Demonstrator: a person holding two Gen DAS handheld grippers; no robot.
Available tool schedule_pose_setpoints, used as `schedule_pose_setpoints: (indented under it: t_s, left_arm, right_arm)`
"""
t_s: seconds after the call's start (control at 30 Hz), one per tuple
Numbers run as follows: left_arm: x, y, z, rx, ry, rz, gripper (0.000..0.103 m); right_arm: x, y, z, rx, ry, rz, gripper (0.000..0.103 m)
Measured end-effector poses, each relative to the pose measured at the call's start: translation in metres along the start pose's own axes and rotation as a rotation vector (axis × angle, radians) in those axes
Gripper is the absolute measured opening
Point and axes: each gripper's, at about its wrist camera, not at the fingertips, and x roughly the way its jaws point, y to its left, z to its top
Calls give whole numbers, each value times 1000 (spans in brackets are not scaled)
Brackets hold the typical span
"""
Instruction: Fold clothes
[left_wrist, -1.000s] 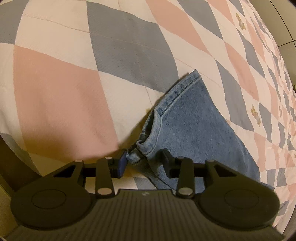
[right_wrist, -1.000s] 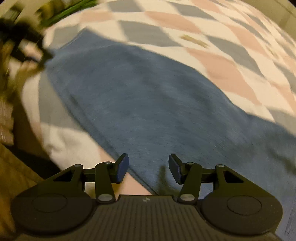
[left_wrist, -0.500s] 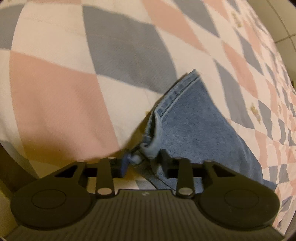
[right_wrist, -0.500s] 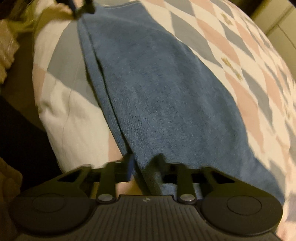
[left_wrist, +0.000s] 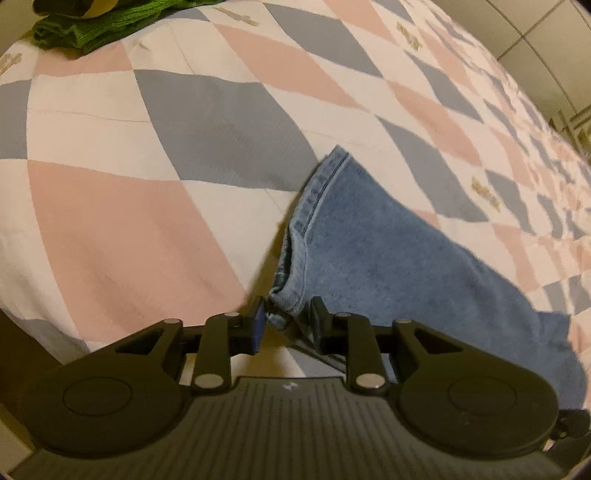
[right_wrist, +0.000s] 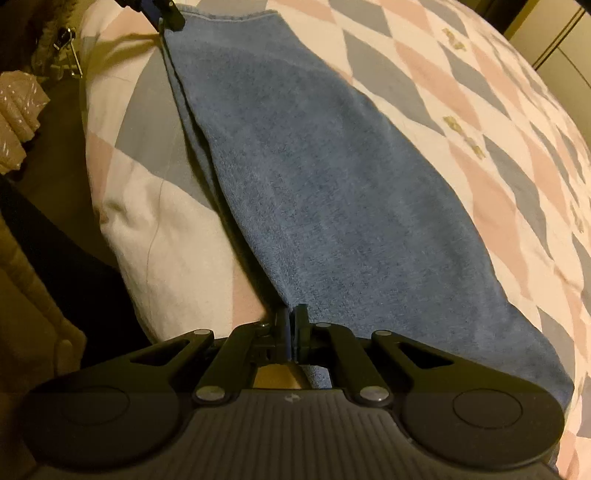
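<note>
At bed edge (right_wrist: 122, 206) | jeans (right_wrist: 332, 192) hem pinched, right gripper (right_wrist: 291, 332)

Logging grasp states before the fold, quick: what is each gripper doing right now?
Left gripper: open, its fingers either side of the jeans hem corner, not clamped.
Right gripper: shut on the jeans' near edge.

Right gripper (right_wrist: 290, 334) pinches the jeans (right_wrist: 332, 192) edge on the quilt (right_wrist: 480, 110).
</note>
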Motion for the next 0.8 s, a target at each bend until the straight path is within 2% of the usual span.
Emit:
schedule_pose_setpoints:
  t_s: [0.03, 0.07, 0.17, 0.23, 0.27, 0.3, 0.37, 0.43, 0.5, 0.57, 0.6, 0.63, 0.67, 0.7, 0.8]
  left_arm:
    - [0, 2, 0, -7, 2, -2, 36]
    - [0, 4, 1, -12, 6, 1, 34]
    - [9, 2, 1, 10, 56, 109, 26]
    - [-2, -4, 1, 13, 23, 139, 23]
    - [-9, -8, 0, 19, -3, 150, 23]
    - [-18, -17, 0, 48, -38, 152, 21]
    - [-32, -36, -1, 125, -87, 134, 21]
    - [-31, -62, -1, 238, -85, 79, 23]
    - [-13, -89, -5, 334, -48, 42, 27]
    - [15, -113, -17, 390, 3, 17, 29]
    - [32, -122, -24, 414, 38, 18, 33]
    - [48, -128, -32, 434, 68, 51, 33]
    - [63, -133, -40, 453, 92, 86, 33]
    - [70, -135, -49, 470, 82, 118, 34]
    - [68, -144, -56, 456, 78, 176, 34]
  right_arm:
    - [-1, -1, -1, 5, 0, 3, 0]
    - [1, -1, -2, 11, 9, 11, 0]
    - [13, 1, -4, 28, 55, 29, 2]
    - [18, -2, -3, 67, 73, 51, 4]
    - [17, -5, -3, 97, 73, 72, 9]
    - [12, -13, -6, 159, 60, 91, 10]
    - [1, -31, -12, 297, 28, 126, 16]
    - [-11, -55, -22, 486, -18, 165, 19]
    - [-20, -83, -40, 713, -76, 182, 23]
    - [-21, -106, -60, 888, -93, 137, 33]
    - [-19, -115, -69, 954, -88, 109, 38]
    - [-15, -124, -80, 1017, -74, 89, 43]
    - [-9, -127, -89, 1045, -38, 81, 45]
    - [-3, -129, -98, 1066, 1, 76, 51]
    - [10, -130, -123, 1062, 85, 91, 50]
